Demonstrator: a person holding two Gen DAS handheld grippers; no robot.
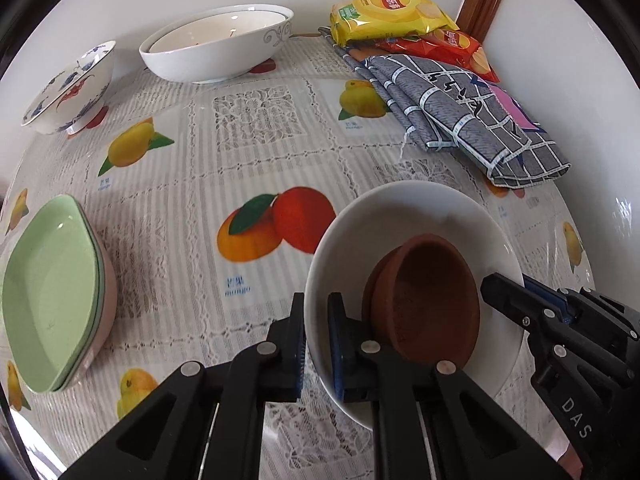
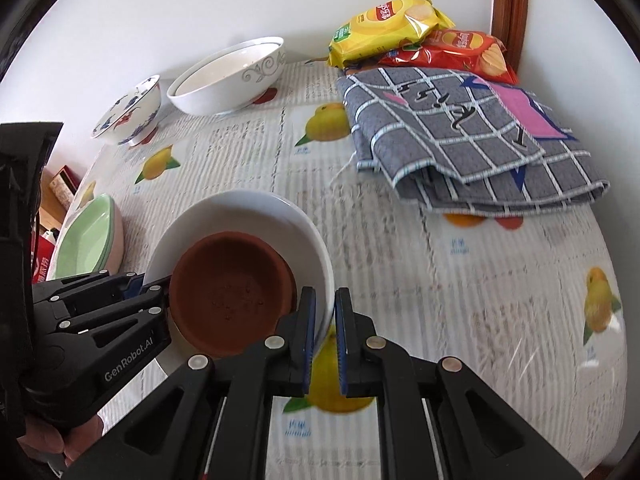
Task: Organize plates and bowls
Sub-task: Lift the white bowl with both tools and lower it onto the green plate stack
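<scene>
A plain white bowl [image 1: 404, 220] [image 2: 248, 216] holds a brown clay bowl [image 1: 428, 300] [image 2: 232, 292], which seems to rest in a second clay bowl. My left gripper [image 1: 317, 304] is shut on the white bowl's left rim. It shows at the left edge of the right wrist view as the left gripper [image 2: 148, 282]. My right gripper [image 2: 324, 296] is shut on the opposite rim, and in the left wrist view it shows as the right gripper [image 1: 508, 284]. Both pairs of blue pads clamp the thin wall.
Green plates stacked on a pink one [image 1: 52, 296] [image 2: 88, 240] lie at the left. A flowered bowl [image 1: 68, 88] [image 2: 128, 112] and nested white patterned bowls [image 1: 216, 48] [image 2: 228, 76] stand by the wall. A grey checked cloth [image 1: 460, 120] [image 2: 460, 136] and chip bags [image 1: 388, 16] [image 2: 384, 24] fill the far right.
</scene>
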